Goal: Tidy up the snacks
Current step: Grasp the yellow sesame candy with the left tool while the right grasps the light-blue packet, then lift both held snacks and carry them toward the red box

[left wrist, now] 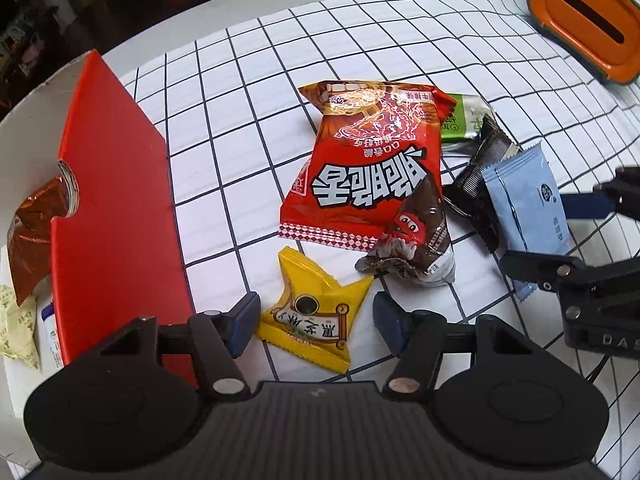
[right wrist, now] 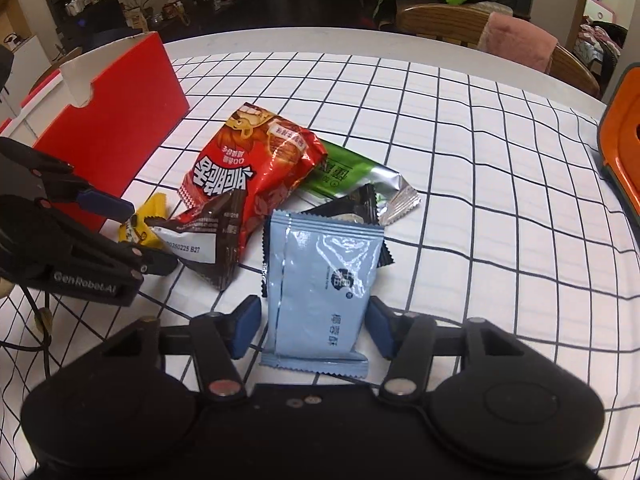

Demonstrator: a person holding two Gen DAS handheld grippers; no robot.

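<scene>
A pile of snack packets lies on the white grid cloth [left wrist: 240,120]. My left gripper [left wrist: 316,324] points down at a yellow packet [left wrist: 308,312]. The packet lies between its blue pads, with a gap on the right side, so the gripper is open. My right gripper [right wrist: 314,324] straddles a light blue packet [right wrist: 320,264] that lies flat. Its pads stand close beside the packet edges without visibly pressing. A big red bag [left wrist: 368,168], a brown chocolate packet [left wrist: 416,240], a green packet [left wrist: 468,120] and a black packet [left wrist: 476,184] lie between the two.
A red-walled box [left wrist: 112,200] stands at the left and holds a brown foil wrapper [left wrist: 32,232] and a pale packet [left wrist: 12,320]. An orange container [left wrist: 580,28] sits at the far right. Chairs [right wrist: 440,24] stand beyond the table's far edge.
</scene>
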